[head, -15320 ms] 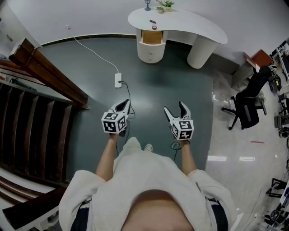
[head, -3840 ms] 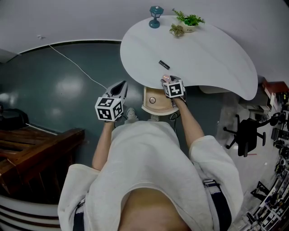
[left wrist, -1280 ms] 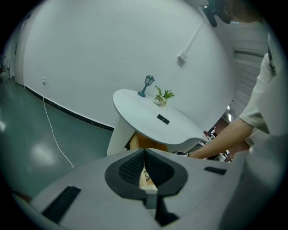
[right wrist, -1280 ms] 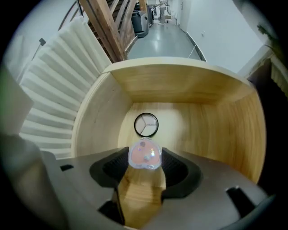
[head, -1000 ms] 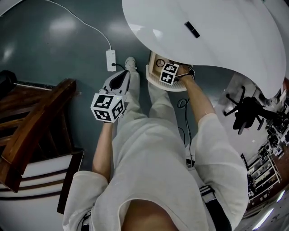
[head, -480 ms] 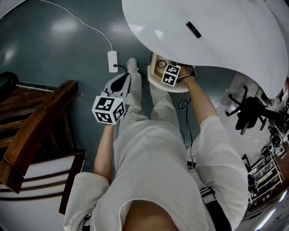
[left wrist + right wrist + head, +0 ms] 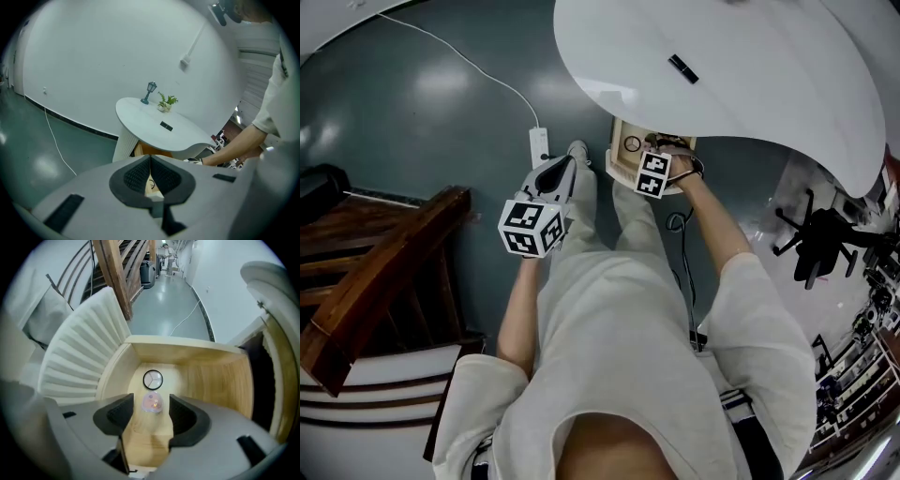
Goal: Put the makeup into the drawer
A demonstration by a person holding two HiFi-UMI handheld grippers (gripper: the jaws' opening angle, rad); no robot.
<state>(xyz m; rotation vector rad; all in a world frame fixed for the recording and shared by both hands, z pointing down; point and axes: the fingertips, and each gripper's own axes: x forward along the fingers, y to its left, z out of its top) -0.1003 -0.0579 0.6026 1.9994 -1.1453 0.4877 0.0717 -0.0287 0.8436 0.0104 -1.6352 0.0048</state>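
A dark teal floor (image 7: 422, 122) is covering most of the room and is reflecting soft patches of light. At the right it is giving way to pale glossy tiles (image 7: 783, 202), where a black office chair (image 7: 825, 246) is standing. A white kidney-shaped table (image 7: 769, 84) is standing near the plain white wall (image 7: 84, 51) and is resting on a ribbed white pedestal (image 7: 124, 144). A small blue-green lamp (image 7: 150, 92) and a potted plant (image 7: 165, 101) are sitting at its far edge. A white power strip (image 7: 537, 147) is lying on the floor, and its cable (image 7: 450, 52) is running toward the wall. A dark wooden staircase (image 7: 366, 281) is standing at the left.
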